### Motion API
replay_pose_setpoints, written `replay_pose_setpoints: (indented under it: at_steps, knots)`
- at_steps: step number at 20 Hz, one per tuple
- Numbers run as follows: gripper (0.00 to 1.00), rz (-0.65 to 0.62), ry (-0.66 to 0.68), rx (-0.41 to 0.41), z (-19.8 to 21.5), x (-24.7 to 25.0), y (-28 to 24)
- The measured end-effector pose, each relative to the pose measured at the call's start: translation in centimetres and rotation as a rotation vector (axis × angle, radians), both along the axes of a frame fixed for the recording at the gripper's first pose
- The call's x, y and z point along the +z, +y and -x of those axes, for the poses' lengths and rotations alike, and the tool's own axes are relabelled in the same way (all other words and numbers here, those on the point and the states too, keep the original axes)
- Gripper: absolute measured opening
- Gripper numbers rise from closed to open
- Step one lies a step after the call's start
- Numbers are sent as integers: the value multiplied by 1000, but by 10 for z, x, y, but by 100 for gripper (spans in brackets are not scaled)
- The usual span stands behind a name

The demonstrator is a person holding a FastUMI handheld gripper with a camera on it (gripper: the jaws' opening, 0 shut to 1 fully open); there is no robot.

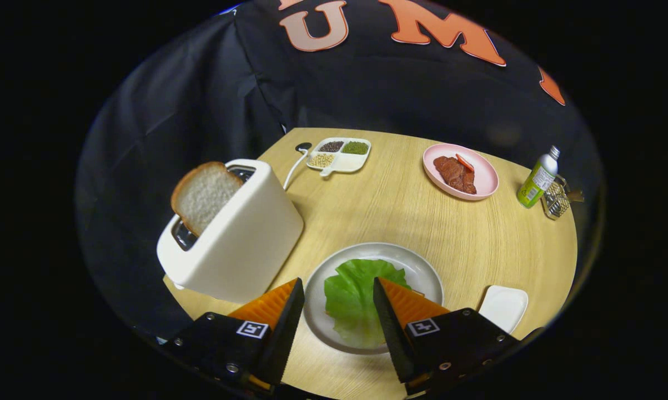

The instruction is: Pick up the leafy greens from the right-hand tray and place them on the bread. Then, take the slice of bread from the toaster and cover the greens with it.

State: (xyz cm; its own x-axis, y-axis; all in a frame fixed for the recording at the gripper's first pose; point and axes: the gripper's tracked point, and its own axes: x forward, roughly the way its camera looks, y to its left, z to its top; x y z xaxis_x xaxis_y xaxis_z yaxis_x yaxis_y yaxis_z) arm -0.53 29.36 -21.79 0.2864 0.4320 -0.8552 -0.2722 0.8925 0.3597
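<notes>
The round wooden table (400, 222) carried everything within my reach, and the white toaster (239, 244) sat just ahead of my left finger, tilted as I saw it, its slot running away from me toward the cord. The slice of bread (203, 195) stood on edge in that slot, most of it above the rim, broad face toward me, long axis along the slot; I judged it was left proud so my fingers could close across its thin sides. The grey plate (422, 266) lay between and just beyond my fingers, and the leafy greens (353, 294) lay flat on it, long axis running from me toward the table's middle, covering the bread beneath, of which perhaps a sliver showed. The white tray (503, 305) sat beside my right finger. My gripper (336, 291) hung wide open, holding nothing
</notes>
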Motion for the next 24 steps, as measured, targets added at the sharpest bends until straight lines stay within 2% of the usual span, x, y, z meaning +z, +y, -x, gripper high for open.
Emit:
replay_pose_setpoints:
  at_steps: [5,9,12,17,22,24]
  knots:
    - [92,-46,3,16,-27,55,38]
    - [94,-80,83,44,-29,76,88]
    - [94,-56,135,43,-39,73,111]
    - [86,-34,167,15,-58,73,143]
    - [76,36,213,75,-48,54,164]
    - [69,82,224,88,-46,41,160]
